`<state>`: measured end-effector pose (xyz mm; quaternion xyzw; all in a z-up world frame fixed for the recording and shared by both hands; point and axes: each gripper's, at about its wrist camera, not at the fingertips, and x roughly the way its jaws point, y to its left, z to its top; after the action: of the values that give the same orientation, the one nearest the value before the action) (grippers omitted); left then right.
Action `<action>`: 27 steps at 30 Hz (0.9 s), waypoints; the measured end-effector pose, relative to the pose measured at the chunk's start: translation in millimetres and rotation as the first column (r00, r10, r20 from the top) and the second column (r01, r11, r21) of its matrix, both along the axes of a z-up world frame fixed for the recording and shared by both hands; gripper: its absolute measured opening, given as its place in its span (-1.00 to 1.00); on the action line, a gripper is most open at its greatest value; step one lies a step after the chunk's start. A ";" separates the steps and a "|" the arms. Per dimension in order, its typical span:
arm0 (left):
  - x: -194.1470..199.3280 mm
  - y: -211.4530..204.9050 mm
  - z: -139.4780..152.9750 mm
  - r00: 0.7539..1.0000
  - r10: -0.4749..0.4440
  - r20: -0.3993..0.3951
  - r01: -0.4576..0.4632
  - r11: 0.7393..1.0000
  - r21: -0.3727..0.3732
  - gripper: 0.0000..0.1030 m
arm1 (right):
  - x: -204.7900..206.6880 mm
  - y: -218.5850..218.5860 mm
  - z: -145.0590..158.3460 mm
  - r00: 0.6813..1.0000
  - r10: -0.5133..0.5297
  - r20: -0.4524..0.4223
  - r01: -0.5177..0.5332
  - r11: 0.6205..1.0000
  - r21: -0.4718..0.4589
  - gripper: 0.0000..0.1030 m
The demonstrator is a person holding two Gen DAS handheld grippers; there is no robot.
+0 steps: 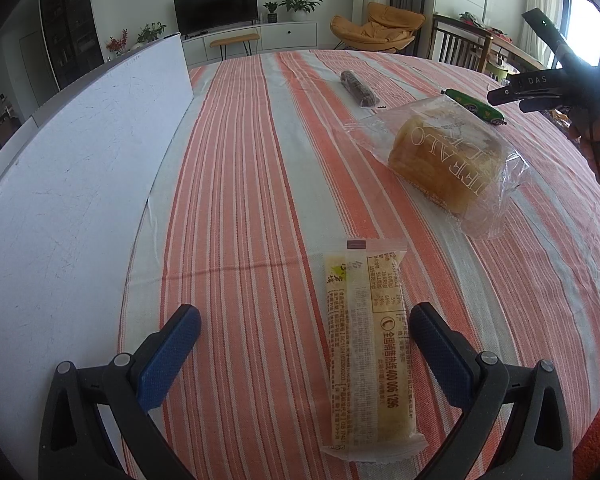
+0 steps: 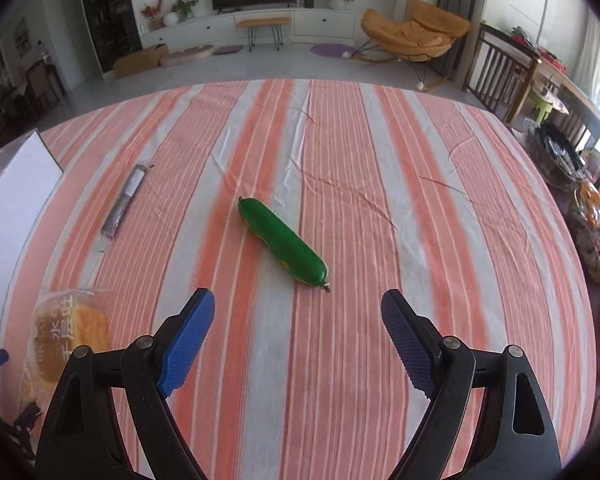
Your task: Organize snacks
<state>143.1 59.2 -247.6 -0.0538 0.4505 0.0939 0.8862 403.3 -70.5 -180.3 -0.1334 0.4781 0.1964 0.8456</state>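
Note:
My left gripper (image 1: 304,316) is open above the striped tablecloth, with a long pale yellow wrapped cake (image 1: 370,356) lying between its fingers, nearer the right one. A bagged bread loaf (image 1: 446,156) lies farther right; it also shows in the right wrist view (image 2: 66,332). A dark wrapped roll (image 1: 359,88) lies far back and shows in the right wrist view too (image 2: 125,202). My right gripper (image 2: 298,304) is open and empty, just short of a green sausage (image 2: 283,241). The sausage also shows in the left wrist view (image 1: 478,107), with the right gripper's body (image 1: 556,84) above it.
A white box with an upright flap (image 1: 80,168) fills the table's left side and shows in the right wrist view (image 2: 12,200). Baskets of snacks (image 2: 596,216) stand at the table's right edge. Chairs and a TV stand lie beyond the table.

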 end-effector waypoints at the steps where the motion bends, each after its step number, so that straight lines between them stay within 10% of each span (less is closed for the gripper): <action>1: 0.0 0.0 0.0 1.000 0.000 0.000 0.000 1.000 0.000 1.00 | 7.0 8.3 -5.7 1.000 0.004 -0.006 -0.004 1.000 -0.024 0.68; 7: -0.1 0.0 0.0 1.000 0.000 0.000 0.000 1.000 0.000 1.00 | 29.2 42.2 -31.3 0.999 0.036 -0.028 -0.039 0.991 -0.128 0.60; 10: 0.4 -0.7 0.1 1.000 0.000 0.000 0.000 1.000 0.000 1.00 | 36.3 34.7 -31.2 0.994 0.009 -0.106 -0.014 0.999 -0.049 -0.49; 27: 0.9 -1.0 0.4 1.000 -0.001 0.001 0.001 1.000 0.000 1.00 | -172.3 -52.4 -6.8 0.943 -0.122 -0.310 0.201 0.950 0.239 -0.54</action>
<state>143.9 58.1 -247.2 -0.0538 0.4501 0.0934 0.8865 231.0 -122.8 -187.1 0.0523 0.5757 0.2060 0.7895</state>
